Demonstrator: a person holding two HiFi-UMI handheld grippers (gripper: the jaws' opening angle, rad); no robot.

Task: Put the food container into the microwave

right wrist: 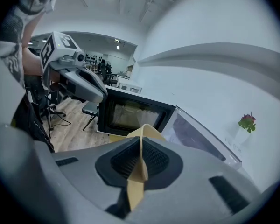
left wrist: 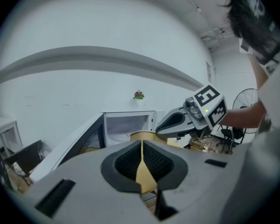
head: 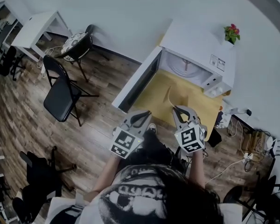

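The left gripper (head: 142,113) and the right gripper (head: 178,110) are each clamped on a rim of the tan food container (head: 158,96), held just before the microwave (head: 198,50) (door swung wide).

White walls (head: 130,13), wood-plank floor (head: 23,120), black folding chair (head: 60,94) near a white table (head: 35,27).

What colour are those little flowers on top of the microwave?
Reddish-pink flowers with green leaves, best seen in the head view.
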